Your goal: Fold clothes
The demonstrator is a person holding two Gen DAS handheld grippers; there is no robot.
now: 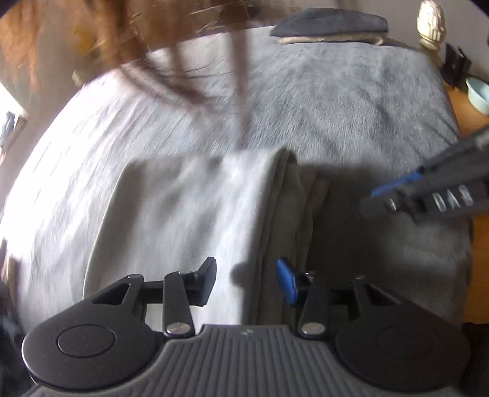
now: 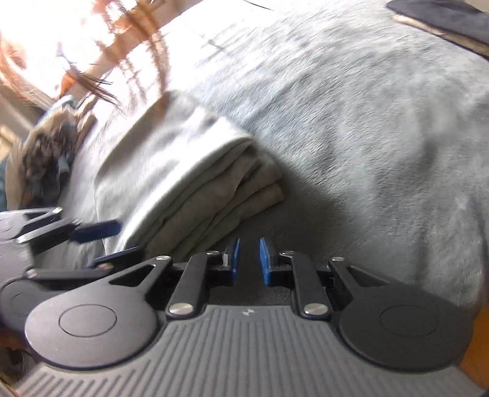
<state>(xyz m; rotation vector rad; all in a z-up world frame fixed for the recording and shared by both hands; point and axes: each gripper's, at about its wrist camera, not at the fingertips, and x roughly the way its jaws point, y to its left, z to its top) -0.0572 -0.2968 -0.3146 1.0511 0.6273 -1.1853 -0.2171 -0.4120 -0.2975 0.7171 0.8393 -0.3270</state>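
Centrally, a pale grey folded garment (image 1: 195, 213) lies on a grey plush blanket (image 1: 351, 100) covering what appears to be a bed, its stacked fold edges turned toward the right tool. Left tool (image 1: 246, 282): jaws moderately apart and empty, poised above the garment's near end, straddling its layered edge without pressing on it. Right tool (image 2: 248, 259): jaws drawn narrow, a slim gap showing between the blue pads (image 2: 233, 256), nothing gripped; it hangs over bare blanket just beside the garment's layered edge. Both views are motion-blurred. Judged step: the fold looks essentially complete, with both tools free of the cloth. The next move probably calls for tidying or shifting the bundle, perhaps toward the dark folded stack (image 1: 331, 26) at the far edge.
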